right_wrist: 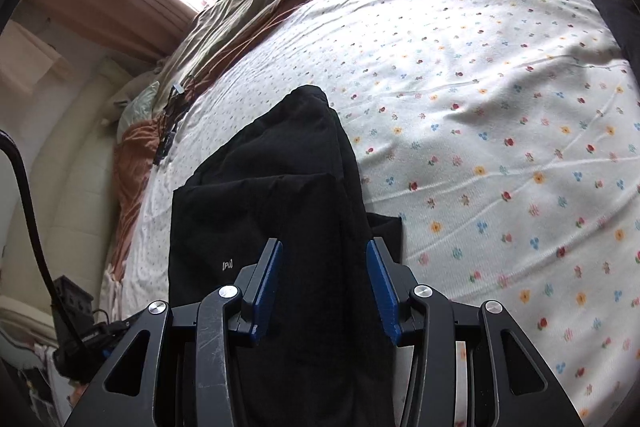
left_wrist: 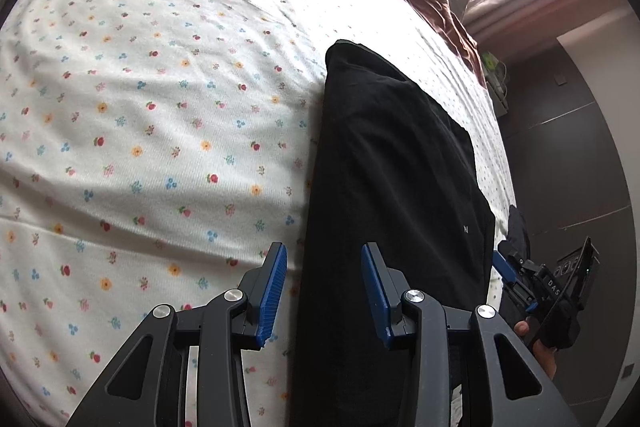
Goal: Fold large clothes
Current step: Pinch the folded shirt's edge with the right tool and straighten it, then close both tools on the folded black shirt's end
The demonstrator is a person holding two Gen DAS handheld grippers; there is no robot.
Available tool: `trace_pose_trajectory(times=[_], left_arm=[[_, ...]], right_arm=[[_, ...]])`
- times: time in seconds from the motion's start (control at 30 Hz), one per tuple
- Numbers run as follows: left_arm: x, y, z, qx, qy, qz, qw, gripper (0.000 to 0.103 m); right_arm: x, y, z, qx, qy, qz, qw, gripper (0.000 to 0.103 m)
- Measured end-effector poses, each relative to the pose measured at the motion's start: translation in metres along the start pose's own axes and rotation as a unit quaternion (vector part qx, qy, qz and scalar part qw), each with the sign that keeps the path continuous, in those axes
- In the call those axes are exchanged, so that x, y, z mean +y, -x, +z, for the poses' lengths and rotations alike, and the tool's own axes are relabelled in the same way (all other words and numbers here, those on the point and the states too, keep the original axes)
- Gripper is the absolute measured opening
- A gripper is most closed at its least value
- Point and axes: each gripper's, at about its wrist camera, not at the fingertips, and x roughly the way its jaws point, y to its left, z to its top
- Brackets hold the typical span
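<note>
Blue ribbed pads on my left gripper (left_wrist: 324,291) stand spread, nothing pinched; it hangs over the near edge of the bed, one finger above the sheet, the other above the black garment (left_wrist: 384,163). Right gripper (right_wrist: 324,287) is likewise spread, empty, w/ black cloth lying under both fingers but not squeezed, as far as I can tell.

Garment sits at the near edge of the bed, towards the corner by the dark cabinet, already folded into a long narrow strip running away from me across the floral sheet (left_wrist: 160,107). In the right wrist view a flap lies doubled over the lower part, w/ a loose corner poking out beside the right-hand finger.

Next step, I reckon: halve the strip lengthwise end-to-end. To do it well I'd pinch both near corners at the same depth, catch all layers, lift only enough to clear the sheet, carry over evenly so edges line up, and tuck that stray corner first.

Writing: small white mark on the cloth, reads approx "[Pu]" in the right view, too small in the left. Other handheld unit (left_wrist: 556,291) shows "DAS".
</note>
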Motion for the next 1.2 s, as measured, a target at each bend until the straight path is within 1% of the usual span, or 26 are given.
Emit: trace_pose_trajectory(times=[0.07,0.1,0.17,0.2,0.23,0.27,0.3,0.33,0.4,0.47,0.53,0.63,0.77,0.83,0.9,0.93,0.97,1.0,1.03,1.1,1.13,1.2], left_arm=[[-0.001,-0.009,0.007,0.003,0.002,-0.001,1.0000,0.041],[-0.001,-0.013,0.011,0.004,0.002,-0.002,1.0000,0.041],[-0.003,-0.021,0.017,0.007,0.001,-0.004,1.0000,0.041],[-0.004,-0.025,0.020,0.009,0.000,-0.003,1.0000,0.041],[-0.005,-0.029,0.023,0.011,0.000,-0.001,0.9999,0.041],[-0.006,-0.031,0.025,0.010,0.002,-0.002,0.9999,0.041],[-0.008,-0.034,0.028,0.010,0.002,-0.005,0.9999,0.041],[-0.010,-0.036,0.031,0.010,0.000,-0.006,0.9999,0.041],[-0.014,-0.041,0.037,0.010,-0.007,0.000,0.9999,0.041],[-0.019,-0.045,0.044,0.008,-0.012,0.005,0.9999,0.046],[-0.024,-0.050,0.049,0.009,-0.017,0.010,0.9998,0.048],[-0.031,-0.056,0.056,0.006,-0.028,0.013,0.9995,0.049],[-0.035,-0.068,0.060,0.007,-0.035,0.023,0.9991,0.049],[-0.037,-0.073,0.062,0.007,-0.042,0.029,0.9986,0.050],[-0.038,-0.075,0.062,0.008,-0.045,0.034,0.9984,0.050],[-0.037,-0.075,0.063,0.009,-0.044,0.035,0.9984,0.050],[-0.037,-0.075,0.062,0.009,-0.044,0.035,0.9983,0.050],[-0.037,-0.074,0.062,0.009,-0.045,0.035,0.9984,0.050],[-0.037,-0.074,0.062,0.009,-0.045,0.034,0.9984,0.050],[-0.038,-0.075,0.063,0.008,-0.045,0.035,0.9984,0.050],[-0.038,-0.075,0.063,0.008,-0.045,0.036,0.9983,0.050],[-0.040,-0.075,0.062,0.007,-0.046,0.039,0.9982,0.050]], right_arm=[[0.002,-0.007,0.007,-0.001,0.005,0.003,1.000,0.044],[0.003,-0.008,0.009,-0.005,0.008,0.000,1.000,0.042],[0.002,-0.010,0.013,-0.008,0.009,0.005,1.000,0.030],[-0.001,-0.010,0.015,-0.008,0.006,0.011,1.000,0.015],[-0.002,-0.010,0.015,-0.009,0.004,0.013,1.000,0.011],[-0.003,-0.008,0.014,-0.012,0.008,0.017,1.000,0.010],[-0.003,-0.007,0.013,-0.014,0.014,0.023,1.000,0.006],[-0.003,-0.006,0.014,-0.018,0.018,0.026,0.999,0.004],[-0.006,0.000,0.013,-0.028,0.017,0.033,0.999,0.003],[-0.013,0.005,0.013,-0.033,0.001,0.046,0.998,0.002],[-0.020,0.008,0.013,-0.036,-0.014,0.051,0.998,0.002],[-0.031,0.003,0.007,-0.032,-0.026,0.040,0.998,0.002],[-0.046,-0.013,-0.001,-0.017,-0.051,0.033,0.998,0.001],[-0.046,-0.016,-0.004,-0.011,-0.051,0.031,0.998,0.002],[-0.045,-0.014,-0.004,-0.003,-0.054,0.032,0.998,0.005],[-0.045,-0.011,-0.003,0.002,-0.059,0.037,0.998,0.016],[-0.047,-0.008,-0.003,0.008,-0.064,0.040,0.997,0.025],[-0.048,-0.004,-0.003,0.010,-0.066,0.050,0.997,0.050],[-0.050,0.000,-0.004,0.008,-0.062,0.060,0.996,0.067],[-0.051,0.003,-0.007,0.014,-0.054,0.075,0.996,0.069],[-0.053,0.001,-0.008,0.024,-0.056,0.079,0.995,0.069],[-0.058,-0.006,-0.012,0.047,-0.068,0.102,0.991,0.069]])
